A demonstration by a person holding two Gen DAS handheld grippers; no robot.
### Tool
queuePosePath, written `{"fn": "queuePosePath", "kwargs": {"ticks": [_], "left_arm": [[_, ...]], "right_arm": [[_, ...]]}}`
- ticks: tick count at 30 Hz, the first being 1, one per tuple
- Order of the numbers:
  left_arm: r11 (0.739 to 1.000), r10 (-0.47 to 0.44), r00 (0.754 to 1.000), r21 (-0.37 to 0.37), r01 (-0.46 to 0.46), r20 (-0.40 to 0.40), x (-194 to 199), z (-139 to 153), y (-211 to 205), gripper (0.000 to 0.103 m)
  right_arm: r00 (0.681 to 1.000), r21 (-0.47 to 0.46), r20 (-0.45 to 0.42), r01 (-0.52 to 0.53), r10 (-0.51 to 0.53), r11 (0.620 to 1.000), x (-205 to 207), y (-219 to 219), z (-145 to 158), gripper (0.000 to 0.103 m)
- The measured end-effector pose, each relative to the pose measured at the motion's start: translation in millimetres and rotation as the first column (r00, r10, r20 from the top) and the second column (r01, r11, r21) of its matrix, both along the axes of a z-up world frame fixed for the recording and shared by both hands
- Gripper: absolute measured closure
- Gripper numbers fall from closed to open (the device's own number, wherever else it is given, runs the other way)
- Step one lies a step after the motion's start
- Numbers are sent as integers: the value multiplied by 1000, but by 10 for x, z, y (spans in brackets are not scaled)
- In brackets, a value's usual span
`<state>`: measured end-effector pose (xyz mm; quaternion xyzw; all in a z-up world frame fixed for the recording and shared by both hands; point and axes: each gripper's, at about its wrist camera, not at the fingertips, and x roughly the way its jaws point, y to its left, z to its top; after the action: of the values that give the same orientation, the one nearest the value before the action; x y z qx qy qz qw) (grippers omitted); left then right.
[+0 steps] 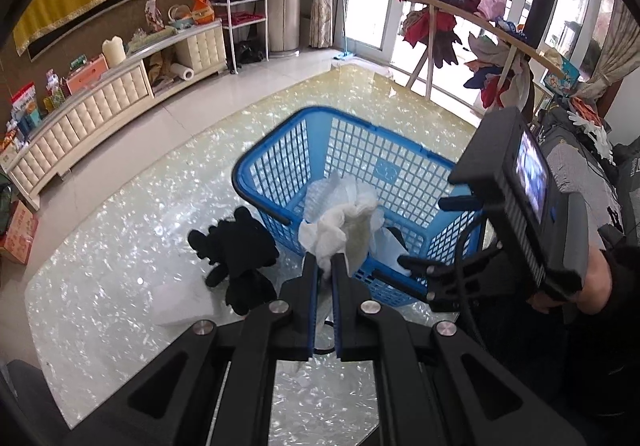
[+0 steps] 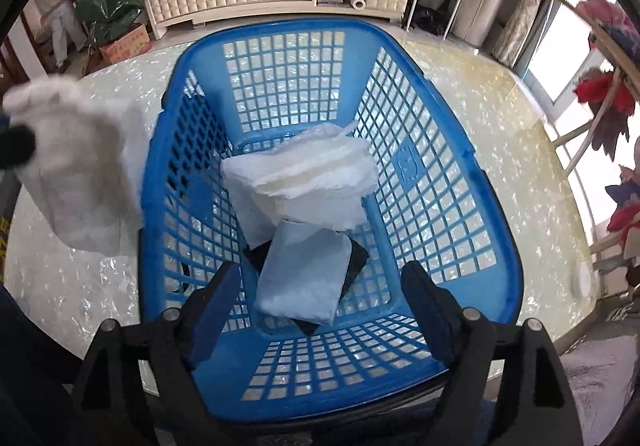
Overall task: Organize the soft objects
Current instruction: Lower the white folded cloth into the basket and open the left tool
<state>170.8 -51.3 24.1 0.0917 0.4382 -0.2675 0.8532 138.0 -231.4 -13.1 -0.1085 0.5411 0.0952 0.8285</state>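
The left gripper (image 1: 325, 266) is seen clamped on a bunched white cloth (image 1: 344, 221), the jaws nearly together with a fold of fabric pinched between the blue pads. The cloth is held up beside the near wall of the blue basket (image 1: 280, 149), close to the rim; in the right wrist view the same white cloth (image 2: 80, 165) hangs outside the basket's left wall, not yet over the opening. The right gripper (image 2: 320, 298) is held with jaws wide apart and empty, poised over the near end of the blue basket (image 2: 460, 149). Already lying inside are a folded white towel (image 2: 304, 181), a pale blue folded cloth (image 2: 300, 278) on top of it toward the near end, and a dark item partly visible beneath. A black soft item (image 1: 236, 246) lies on the shell-patterned table (image 1: 120, 246), just beside the basket's left wall. The white cloth is judged light, limp and without stiffness: it drapes below the pinch and may trail over the rim, so clearance above the wall is advisable before release. Grip on a gathered fold appears secure; slip risk is judged low. The black item is likely similarly soft, and is best taken at a thick bunched part rather than a thin edge.
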Motion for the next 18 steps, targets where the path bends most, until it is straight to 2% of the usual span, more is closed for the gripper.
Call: {"fn": "queuePosePath", "kwargs": {"ticks": [5,10,18], "left_arm": [[1000,4,999,4,-4,48,-9,183,41,98],[999,29,995,-19,-27,94,55,390,113,98],[1000,18,990,-14,-16,137,217,586,37,98]], "right_arm": [[1000,9,16,-7,7,1000,-26,76,54,12],[1000,15,31,-2,2,1000,-46,47,150,10],[999,50,48,22,-24,999,-82,-118,257,8]]}}
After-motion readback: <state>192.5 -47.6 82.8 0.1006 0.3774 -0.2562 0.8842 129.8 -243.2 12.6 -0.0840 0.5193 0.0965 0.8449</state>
